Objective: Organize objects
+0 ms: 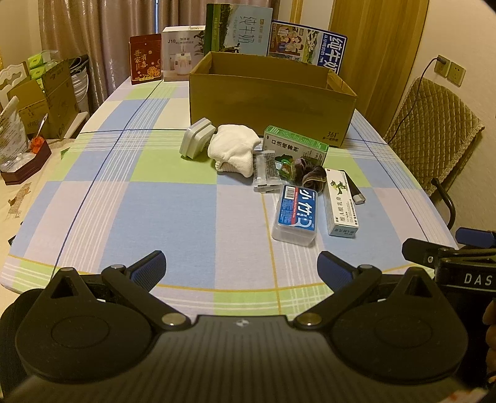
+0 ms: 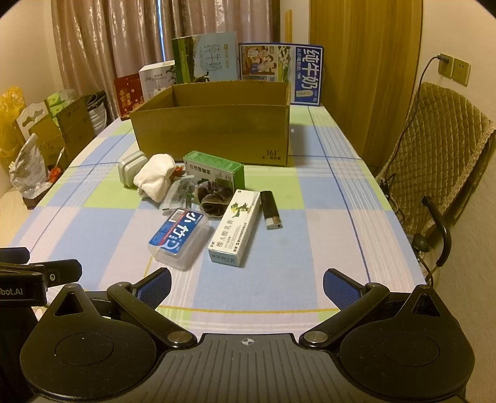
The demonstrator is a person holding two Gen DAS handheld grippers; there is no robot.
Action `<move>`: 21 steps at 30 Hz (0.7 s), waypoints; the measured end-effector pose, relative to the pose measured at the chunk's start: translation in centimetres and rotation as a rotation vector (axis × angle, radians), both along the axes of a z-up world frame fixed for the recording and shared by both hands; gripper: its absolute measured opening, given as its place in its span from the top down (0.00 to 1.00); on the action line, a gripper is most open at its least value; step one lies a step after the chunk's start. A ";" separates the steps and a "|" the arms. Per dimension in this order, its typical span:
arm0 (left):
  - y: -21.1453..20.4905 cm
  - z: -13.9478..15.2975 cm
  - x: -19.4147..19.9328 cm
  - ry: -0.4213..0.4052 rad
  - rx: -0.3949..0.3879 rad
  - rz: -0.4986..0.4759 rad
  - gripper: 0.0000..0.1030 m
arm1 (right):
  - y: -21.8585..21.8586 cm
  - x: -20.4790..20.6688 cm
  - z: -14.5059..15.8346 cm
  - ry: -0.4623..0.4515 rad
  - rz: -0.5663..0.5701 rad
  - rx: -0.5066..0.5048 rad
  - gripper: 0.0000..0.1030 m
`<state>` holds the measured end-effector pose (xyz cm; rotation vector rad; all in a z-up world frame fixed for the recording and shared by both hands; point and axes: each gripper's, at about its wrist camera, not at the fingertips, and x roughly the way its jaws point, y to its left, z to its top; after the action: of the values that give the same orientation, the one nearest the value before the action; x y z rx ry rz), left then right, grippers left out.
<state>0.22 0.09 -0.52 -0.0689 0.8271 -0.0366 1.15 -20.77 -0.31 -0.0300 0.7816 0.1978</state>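
An open cardboard box [image 1: 269,102] [image 2: 214,133] stands at the table's far middle. In front of it lie a grey case [image 1: 197,138] [image 2: 131,166], a white cloth [image 1: 234,148] [image 2: 155,179], a green box [image 1: 294,145] [image 2: 214,167], a clear packet [image 1: 263,172], a dark scrunchie [image 1: 313,176] [image 2: 214,198], a blue-labelled floss box [image 1: 296,214] [image 2: 179,238], a white ointment box [image 1: 341,203] [image 2: 237,228] and a black lighter [image 1: 355,190] [image 2: 271,209]. My left gripper [image 1: 241,266] and right gripper [image 2: 246,285] hover open and empty near the table's front edge.
Checked tablecloth [image 1: 155,201] covers the table. Upright cartons and gift boxes [image 1: 238,29] line the far edge by the curtains. A padded chair [image 2: 440,155] stands at the right. Boxes and bags [image 1: 46,93] crowd the left side.
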 end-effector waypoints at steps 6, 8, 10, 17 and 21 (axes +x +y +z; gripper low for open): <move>0.0 -0.1 0.0 0.001 -0.001 -0.002 0.01 | -0.1 0.3 -0.3 0.010 -0.002 0.003 0.02; 0.1 -0.2 0.1 0.003 0.000 -0.004 0.01 | -0.2 0.3 -0.3 0.013 -0.002 0.004 0.02; 0.1 -0.2 0.1 0.006 -0.002 -0.006 0.01 | -0.2 0.3 -0.4 0.016 -0.002 0.007 0.02; 0.1 -0.1 0.0 0.007 -0.009 -0.015 0.01 | -0.4 0.4 -0.4 0.022 -0.006 0.012 0.02; 0.0 -0.1 0.0 0.011 -0.009 -0.019 0.01 | -0.5 0.4 -0.4 0.023 -0.007 0.013 0.02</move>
<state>0.26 0.07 -0.65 -0.0703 0.8382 -0.0575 1.55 -21.23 -0.73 -0.0131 0.8029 0.1969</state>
